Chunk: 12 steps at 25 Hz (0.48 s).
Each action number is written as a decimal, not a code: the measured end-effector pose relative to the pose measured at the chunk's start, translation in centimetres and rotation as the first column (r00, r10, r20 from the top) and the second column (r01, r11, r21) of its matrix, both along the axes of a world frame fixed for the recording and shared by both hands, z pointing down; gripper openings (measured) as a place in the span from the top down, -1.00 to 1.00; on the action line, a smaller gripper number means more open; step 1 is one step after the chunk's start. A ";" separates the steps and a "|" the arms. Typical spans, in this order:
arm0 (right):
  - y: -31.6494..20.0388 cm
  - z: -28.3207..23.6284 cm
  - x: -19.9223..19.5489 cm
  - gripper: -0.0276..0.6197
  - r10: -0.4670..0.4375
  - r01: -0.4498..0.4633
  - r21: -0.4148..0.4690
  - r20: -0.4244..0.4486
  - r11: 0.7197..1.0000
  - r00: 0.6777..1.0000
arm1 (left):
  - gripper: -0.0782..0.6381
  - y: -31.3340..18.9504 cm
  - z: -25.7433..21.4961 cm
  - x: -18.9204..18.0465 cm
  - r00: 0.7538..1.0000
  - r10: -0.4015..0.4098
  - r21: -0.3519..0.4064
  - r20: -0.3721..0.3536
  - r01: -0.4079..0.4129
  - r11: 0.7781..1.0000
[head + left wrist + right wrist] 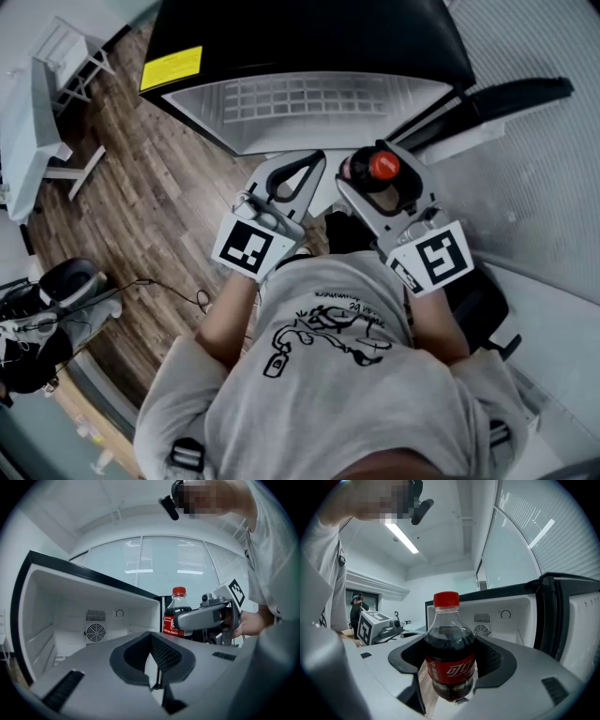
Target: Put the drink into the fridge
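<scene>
The small black-cased fridge with a white inner lining (309, 103) stands open, and its black-edged door (511, 94) is swung out to the person's right. That part of the job looks finished. In both gripper views the white compartment appears bare, with a round fan grille (95, 632) on its back wall.

The drink, a clear plastic cola bottle with a red cap and red label (450, 658), is not in the fridge yet. The right tool (386, 187) holds it upright, with the dark ribbed pads pressed against its body on both sides, about level with the label. The head view places the bottle just in front of the fridge's lower front edge. From that steep angle, though, I cannot be sure it hasn't begun to cross the threshold.

The left tool (157, 667) is beside the right one, also facing the opening. Its jaws are drawn together at the tips with nothing between them, so it seems to have no part in this step.

By my reading, the grasp and lift are done. The bottle has yet to be carried inside, set down standing on the compartment floor and released.
</scene>
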State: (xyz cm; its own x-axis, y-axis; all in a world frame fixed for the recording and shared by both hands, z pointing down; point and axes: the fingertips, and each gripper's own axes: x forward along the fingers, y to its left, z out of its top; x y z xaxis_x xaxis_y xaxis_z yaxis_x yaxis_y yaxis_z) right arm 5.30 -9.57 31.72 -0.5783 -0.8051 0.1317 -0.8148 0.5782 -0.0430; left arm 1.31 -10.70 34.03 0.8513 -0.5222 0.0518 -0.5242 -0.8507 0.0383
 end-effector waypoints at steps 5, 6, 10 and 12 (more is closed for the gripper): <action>-1.8 1.2 0.5 -0.09 0.009 -0.010 -0.004 -0.005 1.000 1.000 | 0.78 -1.0 1.4 1.2 1.000 0.027 0.002 0.000 -0.027 1.000; -2.2 1.4 0.5 -0.09 0.011 -0.011 -0.004 -0.006 1.000 1.000 | 0.78 -1.2 1.6 1.3 0.999 0.032 0.002 0.000 -0.032 0.999; -3.6 2.3 0.6 -0.09 0.009 -0.009 -0.003 -0.018 1.000 1.000 | 0.78 -2.2 2.7 2.0 0.999 0.052 -0.006 -0.001 -0.052 0.999; -4.3 2.7 0.7 -0.09 0.009 -0.009 -0.005 -0.021 1.000 1.000 | 0.78 -2.7 3.1 2.2 0.998 0.060 -0.007 0.006 -0.060 0.998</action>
State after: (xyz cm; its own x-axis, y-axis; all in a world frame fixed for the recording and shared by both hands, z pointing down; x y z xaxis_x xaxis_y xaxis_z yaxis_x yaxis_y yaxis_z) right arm 5.97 -13.91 34.44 -0.5681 -0.8096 0.1476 -0.8207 0.5706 -0.0291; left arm 3.55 -13.36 37.18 0.8806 -0.4700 0.0602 -0.4726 -0.8803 0.0412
